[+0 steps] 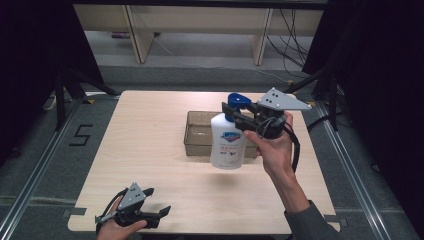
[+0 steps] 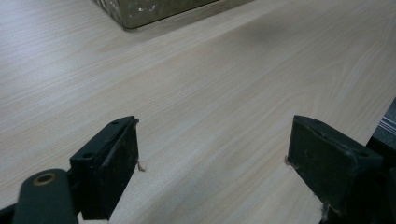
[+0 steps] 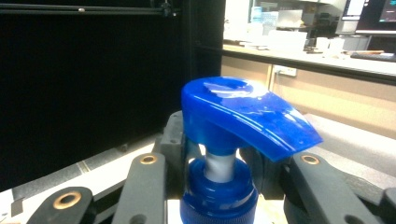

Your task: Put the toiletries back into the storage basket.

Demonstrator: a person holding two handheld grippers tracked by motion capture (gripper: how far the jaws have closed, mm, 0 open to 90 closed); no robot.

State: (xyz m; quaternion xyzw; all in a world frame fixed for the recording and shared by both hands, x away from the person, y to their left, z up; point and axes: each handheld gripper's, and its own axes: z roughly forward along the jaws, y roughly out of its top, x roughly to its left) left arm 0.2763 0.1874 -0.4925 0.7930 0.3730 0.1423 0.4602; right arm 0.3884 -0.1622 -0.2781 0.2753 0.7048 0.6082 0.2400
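White bottle (image 1: 228,142), blue pump (image 3: 243,112)

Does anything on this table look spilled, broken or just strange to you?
Nothing looks spilled or broken. The one unusual sight is the white pump bottle, which is off the table, clamped at its blue neck by the right gripper in front of the clear tray. The left gripper sits open near the table's edge.

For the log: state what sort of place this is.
Probably a lab recording station: a lone wooden table ringed by black curtains, floor rails around it, and cluttered workbenches behind in the right gripper view.
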